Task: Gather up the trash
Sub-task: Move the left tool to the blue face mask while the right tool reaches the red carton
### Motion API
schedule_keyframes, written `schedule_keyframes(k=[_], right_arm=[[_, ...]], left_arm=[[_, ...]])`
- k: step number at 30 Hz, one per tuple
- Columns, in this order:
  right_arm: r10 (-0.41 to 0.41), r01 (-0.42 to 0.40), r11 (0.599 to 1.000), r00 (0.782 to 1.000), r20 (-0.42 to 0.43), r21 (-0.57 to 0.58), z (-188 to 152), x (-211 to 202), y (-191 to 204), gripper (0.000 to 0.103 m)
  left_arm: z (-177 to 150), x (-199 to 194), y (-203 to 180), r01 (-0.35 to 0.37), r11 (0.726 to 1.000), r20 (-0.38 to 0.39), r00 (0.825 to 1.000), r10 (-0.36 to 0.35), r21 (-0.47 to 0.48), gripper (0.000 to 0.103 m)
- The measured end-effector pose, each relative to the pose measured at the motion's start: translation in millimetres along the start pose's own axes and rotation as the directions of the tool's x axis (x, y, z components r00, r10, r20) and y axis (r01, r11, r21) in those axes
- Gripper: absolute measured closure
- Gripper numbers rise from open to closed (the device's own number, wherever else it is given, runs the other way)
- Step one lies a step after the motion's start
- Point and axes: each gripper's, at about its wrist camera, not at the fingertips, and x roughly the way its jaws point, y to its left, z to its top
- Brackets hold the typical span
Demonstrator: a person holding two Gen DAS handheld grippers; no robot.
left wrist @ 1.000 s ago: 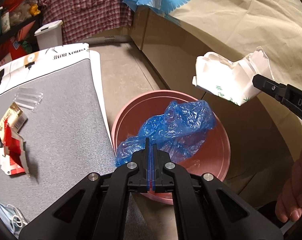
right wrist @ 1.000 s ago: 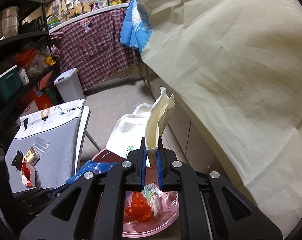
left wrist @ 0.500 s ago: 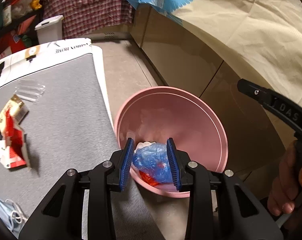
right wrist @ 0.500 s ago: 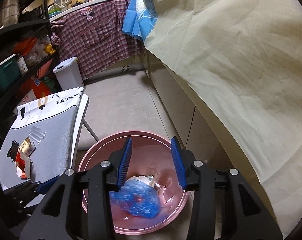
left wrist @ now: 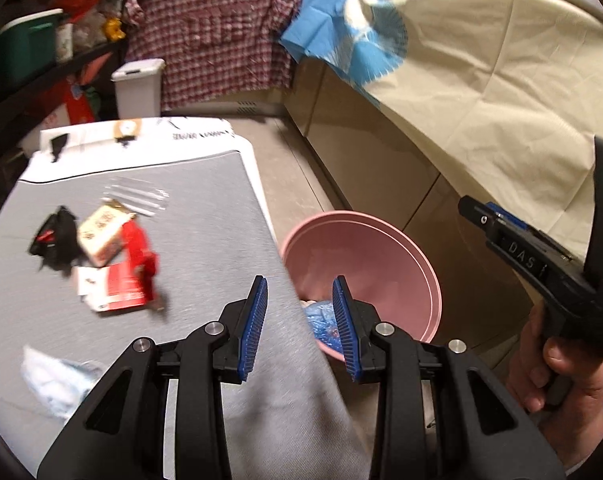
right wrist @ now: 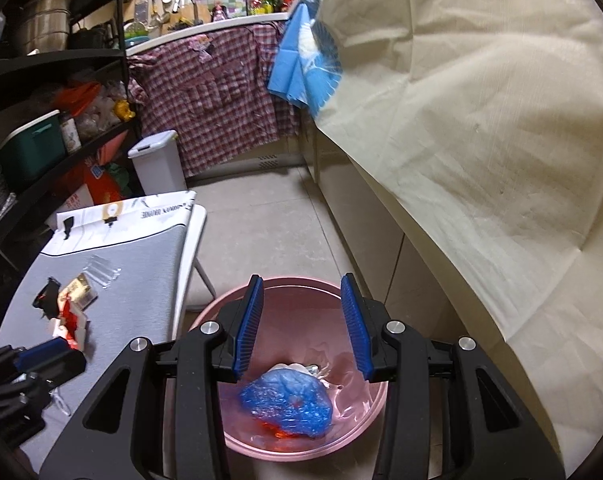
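Both grippers stand parted and empty: the left gripper (left wrist: 299,320) over the grey table (left wrist: 205,216) edge; the right gripper (right wrist: 301,320) above the pink basin (right wrist: 365,436). Crumpled blue plastic (right wrist: 289,404) lies inside the basin; red-and-white wrappers (left wrist: 117,268) lie on the table.

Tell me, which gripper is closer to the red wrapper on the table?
Left. The left gripper hovers over the table edge beside the red wrapper; the right gripper is above the pink bucket.

Right gripper (right wrist: 301,324) gapes empty above the pink basin (right wrist: 365,436); blue bag (right wrist: 287,402) lies inside at six o'clock.
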Motion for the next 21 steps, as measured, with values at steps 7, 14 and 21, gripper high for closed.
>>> schedule_keyframes(k=[7, 14, 21], right_arm=[[0.05, -0.05, 0.998, 0.999, 0.01, -0.031, -10, -22, 25, 0.062], [0.118, -0.119, 0.991, 0.993, -0.012, -0.053, -27, -35, 58, 0.062], [0.198, -0.199, 0.978, 0.98, -0.025, -0.067, -45, -41, 96, 0.065]], left_arm=[[-11, -48, 32, -0.047, 0.998, 0.068, 0.996, 0.049, -0.034, 0.07], [-29, -90, 79, -0.12, 0.989, 0.117, 0.985, 0.131, -0.091, 0.07], [-53, -106, 120, -0.196, 0.966, 0.131, 0.967, 0.219, -0.169, 0.07]])
